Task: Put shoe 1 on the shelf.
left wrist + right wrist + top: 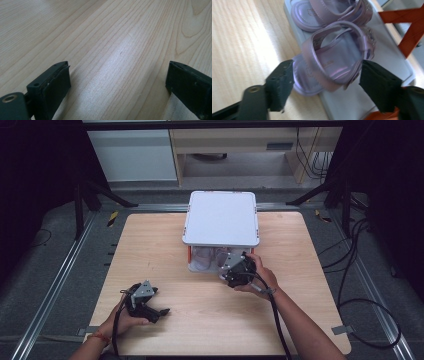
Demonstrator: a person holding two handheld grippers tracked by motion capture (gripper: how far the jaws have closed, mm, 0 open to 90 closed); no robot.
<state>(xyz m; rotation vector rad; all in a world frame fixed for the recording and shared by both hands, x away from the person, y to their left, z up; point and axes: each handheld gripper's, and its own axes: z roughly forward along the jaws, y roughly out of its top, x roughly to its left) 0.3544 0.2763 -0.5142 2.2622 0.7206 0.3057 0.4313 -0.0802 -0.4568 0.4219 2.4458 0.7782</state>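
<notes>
A pale lilac strapped sandal [332, 62] lies at the near edge of a grey tray [387, 57], its heel overhanging the bench [200, 315], beside a second sandal [329, 12]. The right tongs [325, 82] stand wide around it, pads apart from it. The left tongs [117, 82] gape wide over bare wood.

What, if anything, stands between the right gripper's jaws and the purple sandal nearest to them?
Nothing visible does. The right gripper has its jaws open on either side of the nearer purple sandal, which lies on the grey tray, its heel past the tray's edge.
</notes>
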